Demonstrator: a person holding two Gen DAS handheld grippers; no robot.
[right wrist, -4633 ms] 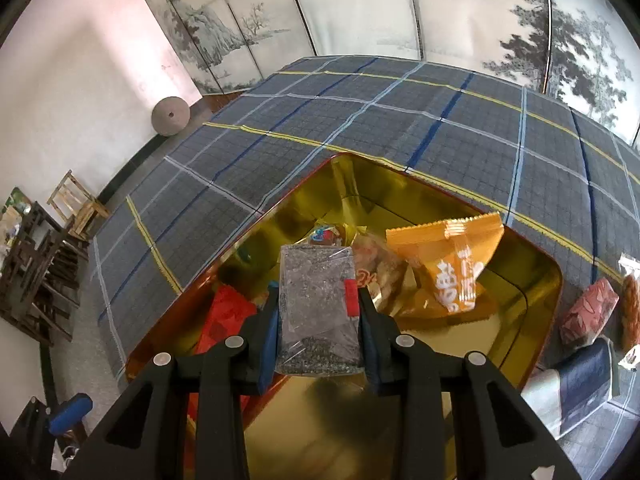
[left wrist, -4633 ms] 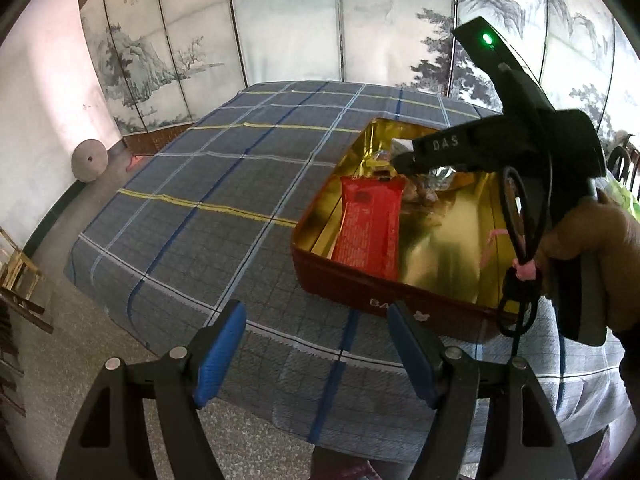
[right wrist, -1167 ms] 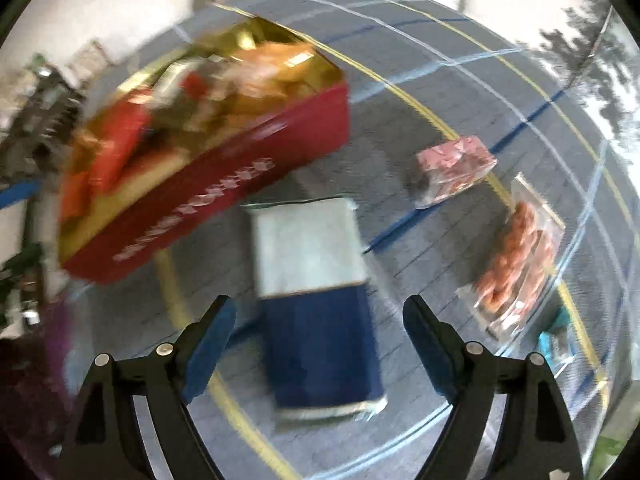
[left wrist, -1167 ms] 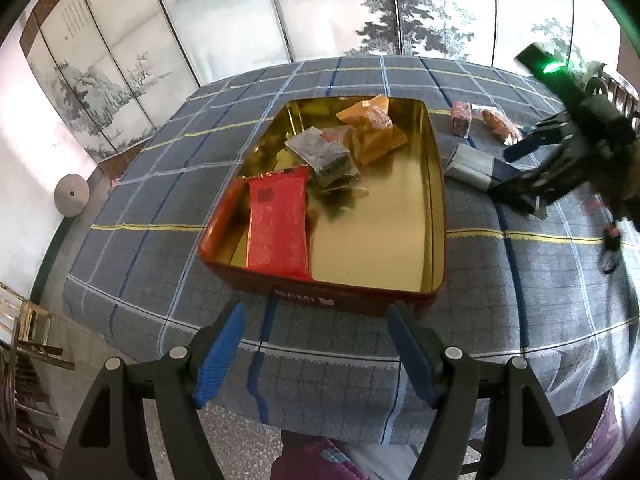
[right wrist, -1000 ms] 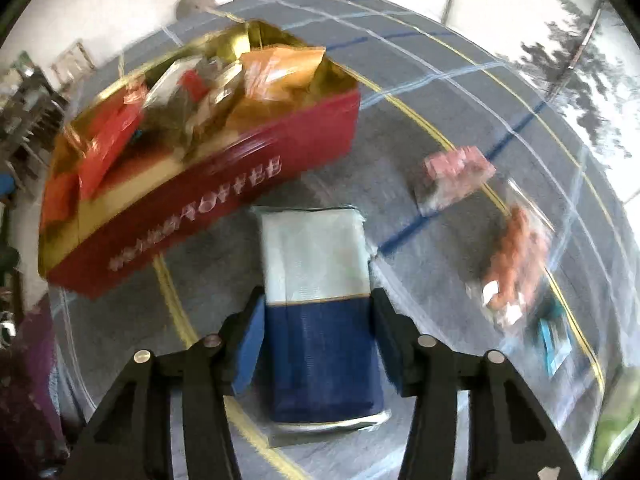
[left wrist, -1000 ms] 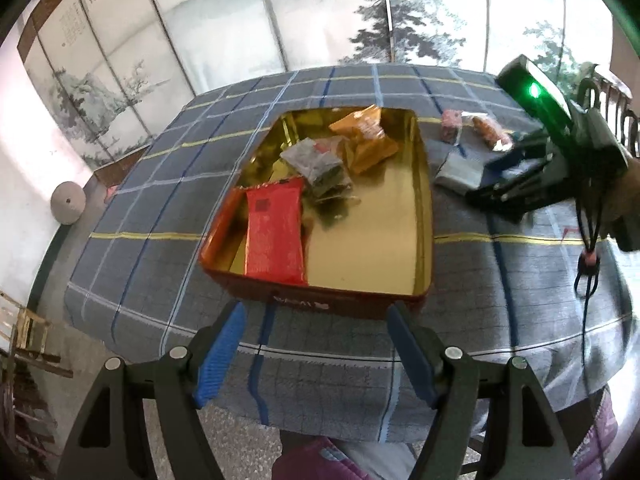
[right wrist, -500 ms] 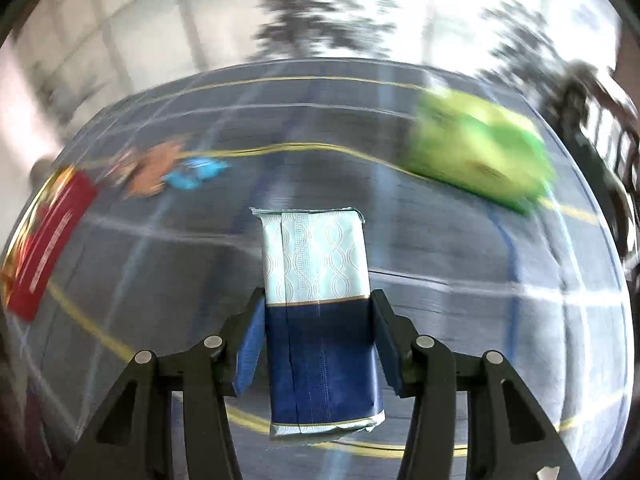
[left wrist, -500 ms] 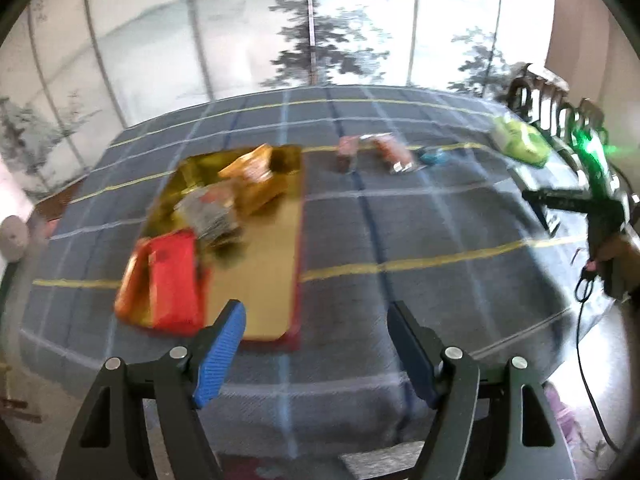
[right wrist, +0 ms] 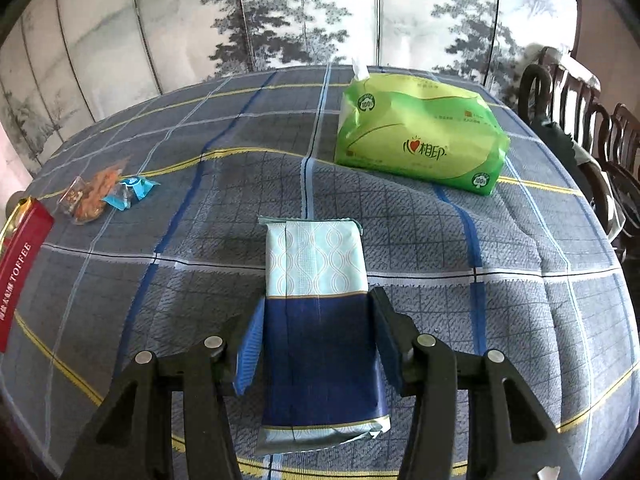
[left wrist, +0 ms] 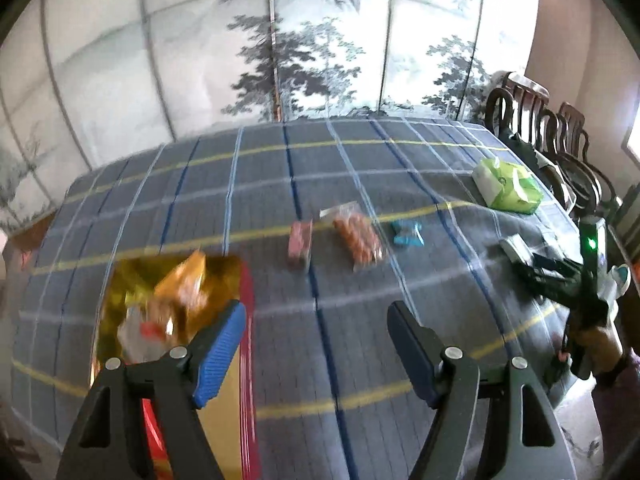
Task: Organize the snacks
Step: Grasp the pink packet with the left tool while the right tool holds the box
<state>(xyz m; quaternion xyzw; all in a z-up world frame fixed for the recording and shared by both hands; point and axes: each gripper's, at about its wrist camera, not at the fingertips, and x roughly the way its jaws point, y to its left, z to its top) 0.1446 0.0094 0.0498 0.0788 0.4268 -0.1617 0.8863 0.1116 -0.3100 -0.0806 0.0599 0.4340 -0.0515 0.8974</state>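
My right gripper is shut on a blue and pale-green tissue pack, held low over the checked tablecloth in front of a green tissue bag. My left gripper is open and empty above the cloth. The red and gold snack tin with an orange packet inside lies at the lower left of the left wrist view; its red wall shows in the right wrist view. A pink snack, an orange snack bag and a blue candy lie loose on the cloth.
Dark wooden chairs stand along the table's right side. A painted folding screen runs behind the table. The right gripper and hand show at the right edge of the left wrist view. The table edge is close below both grippers.
The right gripper closed on the tissue pack beside the tin and carried it right, to in front of the green tissue bag. The left gripper swung right, so the tin moved to its lower left.
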